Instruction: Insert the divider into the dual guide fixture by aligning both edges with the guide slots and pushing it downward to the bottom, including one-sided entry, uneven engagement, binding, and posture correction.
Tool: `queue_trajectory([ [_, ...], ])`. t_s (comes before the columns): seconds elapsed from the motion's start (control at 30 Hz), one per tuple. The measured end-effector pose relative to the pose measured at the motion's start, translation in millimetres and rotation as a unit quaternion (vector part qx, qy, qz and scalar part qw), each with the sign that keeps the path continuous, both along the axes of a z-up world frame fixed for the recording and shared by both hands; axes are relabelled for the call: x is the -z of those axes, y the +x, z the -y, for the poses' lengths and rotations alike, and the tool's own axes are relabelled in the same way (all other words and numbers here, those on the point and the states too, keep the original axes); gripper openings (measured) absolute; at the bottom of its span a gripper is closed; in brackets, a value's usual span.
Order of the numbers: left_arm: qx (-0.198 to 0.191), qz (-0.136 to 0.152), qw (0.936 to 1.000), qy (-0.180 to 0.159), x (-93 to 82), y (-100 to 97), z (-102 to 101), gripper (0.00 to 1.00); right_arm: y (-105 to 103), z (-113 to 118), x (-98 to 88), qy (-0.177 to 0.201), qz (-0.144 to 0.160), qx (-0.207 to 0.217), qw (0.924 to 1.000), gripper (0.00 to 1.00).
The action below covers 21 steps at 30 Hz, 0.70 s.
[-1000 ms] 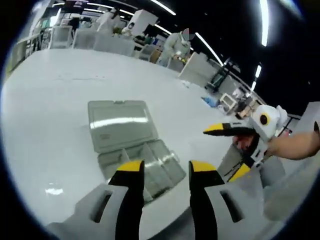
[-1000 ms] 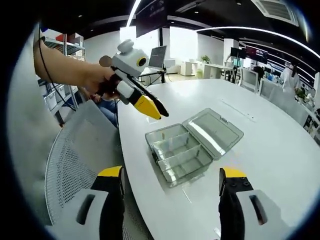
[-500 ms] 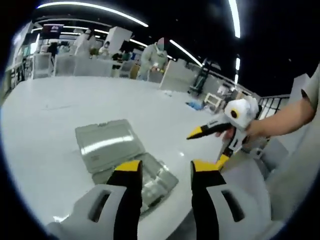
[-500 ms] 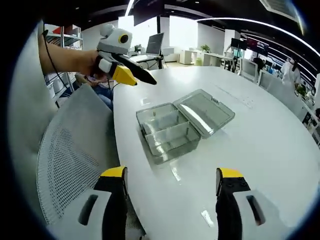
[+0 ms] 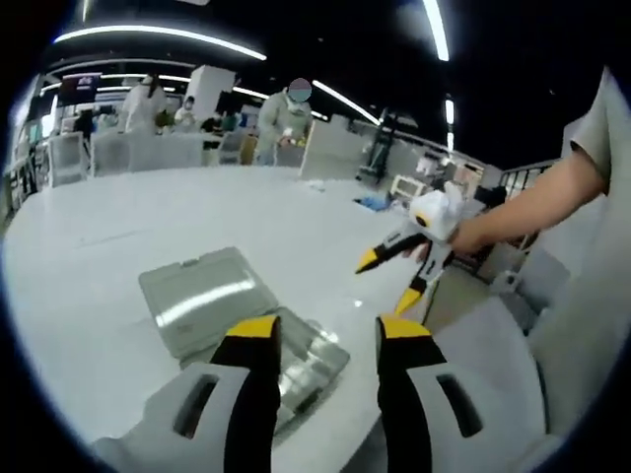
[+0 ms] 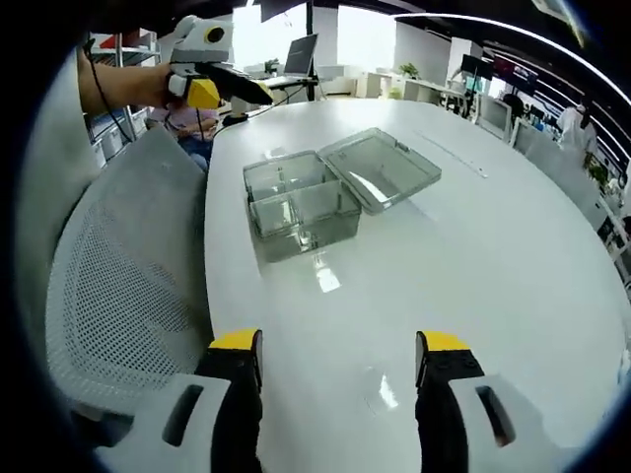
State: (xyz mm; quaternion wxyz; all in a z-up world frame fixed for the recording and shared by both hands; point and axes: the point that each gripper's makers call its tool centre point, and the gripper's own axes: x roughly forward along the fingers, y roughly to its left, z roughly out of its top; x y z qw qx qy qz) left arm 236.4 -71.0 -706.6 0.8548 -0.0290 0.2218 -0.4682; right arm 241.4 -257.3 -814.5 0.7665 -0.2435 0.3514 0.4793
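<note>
Both grippers have drawn back from the box since a second ago, which now sits farther off on the white table (image 6: 473,256); right gripper (image 6: 337,347) nearest, jaws spread, empty; left gripper (image 5: 325,333) likewise parted and empty, hovering over the near edge of the box; clear box (image 6: 301,202) beyond, lid (image 6: 380,168) laid open flat, compartments showing; mesh chair (image 6: 118,296) beside the table; divider position cannot tell, possibly already seated; step looks like retreat or reset; next, locate divider, regrasp, square both edges to slots.
</note>
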Motion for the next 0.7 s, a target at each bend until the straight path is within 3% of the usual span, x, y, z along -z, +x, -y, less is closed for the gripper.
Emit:
queue_trajectory([
  [0.33, 0.015, 0.020, 0.9996, 0.013, -3.8, -6.9, 6.4, 0.36, 7.5, 25.6, 23.2, -0.051, -0.023, -0.029, 0.9980, 0.50],
  [0.7, 0.015, 0.032, 0.9990, 0.028, -5.9, -10.2, 4.6, 0.36, 14.8, 38.2, 38.9, -0.089, -0.039, -0.058, 0.9935, 0.44],
])
